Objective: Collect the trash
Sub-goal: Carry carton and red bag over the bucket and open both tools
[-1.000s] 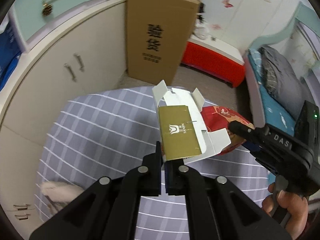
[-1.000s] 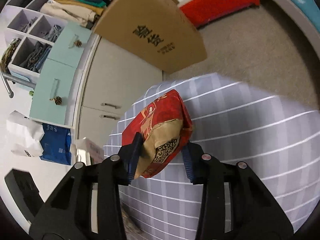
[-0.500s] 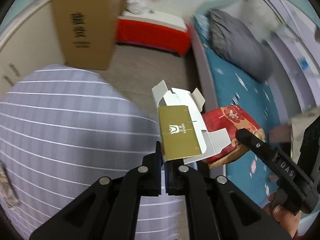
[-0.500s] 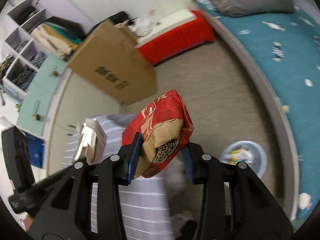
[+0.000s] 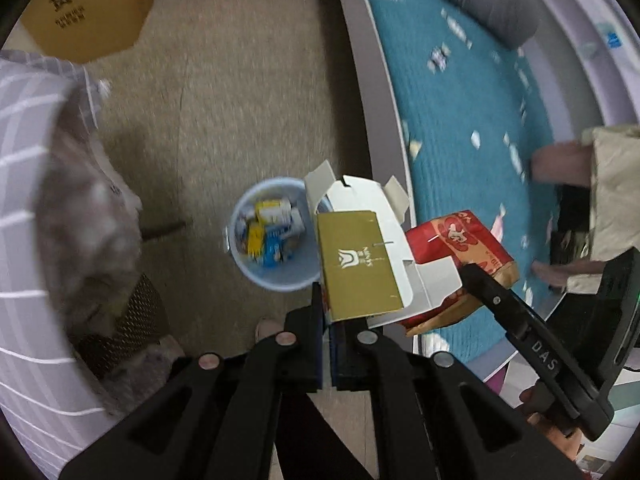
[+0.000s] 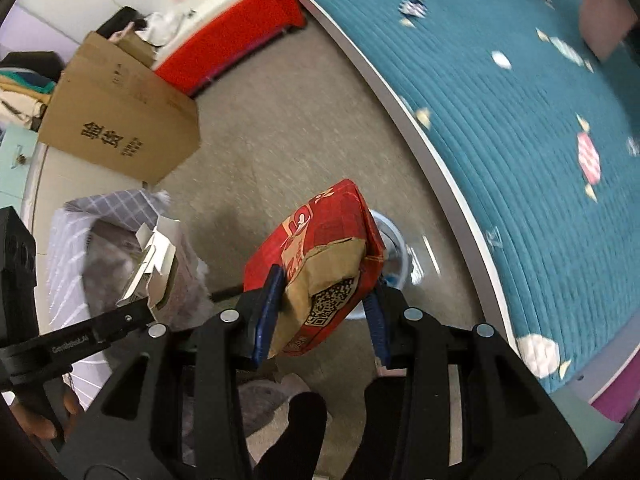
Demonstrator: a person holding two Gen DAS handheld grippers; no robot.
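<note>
Left tongs (image 5: 329, 312) pinch the flattened gold-and-white carton (image 5: 358, 266) by its near edge; right tongs (image 6: 320, 312) clamp the red-and-kraft paper bag (image 6: 320, 264). Both hang above the pale blue plastic bin (image 5: 256, 276) on the floor. Risk: the carton sits off-centre over the rim, so it may glance off.

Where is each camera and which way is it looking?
Left wrist: rides the left gripper, looking down at the blue bin on the floor; it pinches a gold carton.
Right wrist: rides the right gripper, looking down at floor and teal bed; it clamps a red bag.
Shared: bin, carton, bag, cardboard box.
</note>
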